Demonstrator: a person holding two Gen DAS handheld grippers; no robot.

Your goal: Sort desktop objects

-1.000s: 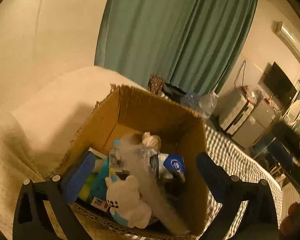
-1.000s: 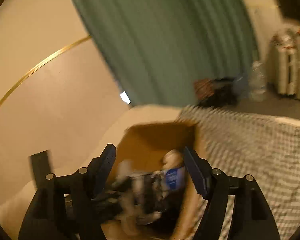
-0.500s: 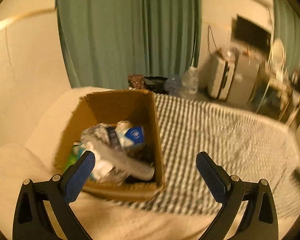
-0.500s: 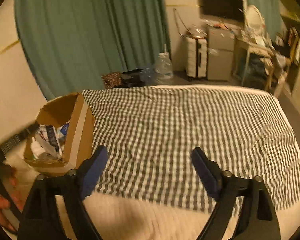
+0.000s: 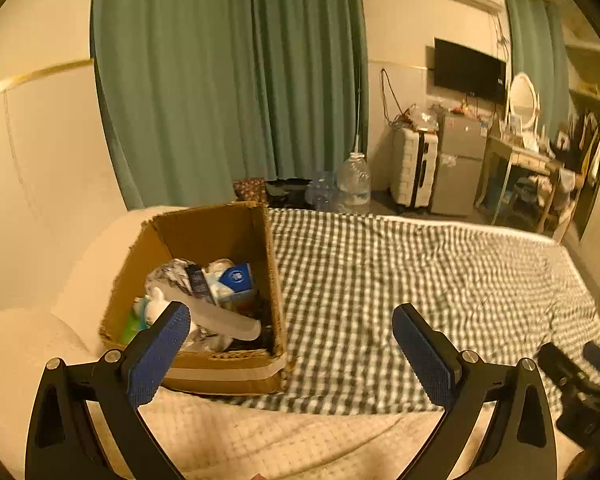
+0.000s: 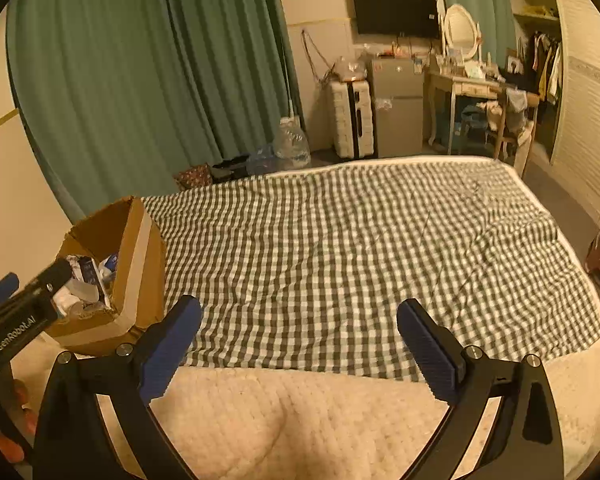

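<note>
Dim, warm orange indoor light, mostly sharp frames, strong fisheye bending and black vignette at edges.

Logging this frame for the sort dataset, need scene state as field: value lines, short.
surface: bed with checked cloth
container: cardboard box, open top, at cloth's left edge
contents: comb on top, blue-white carton, crumpled wrappers
left gripper: open, empty, just short of the box
right gripper: open, empty, over the cloth
loose items on cloth: none visible
</note>
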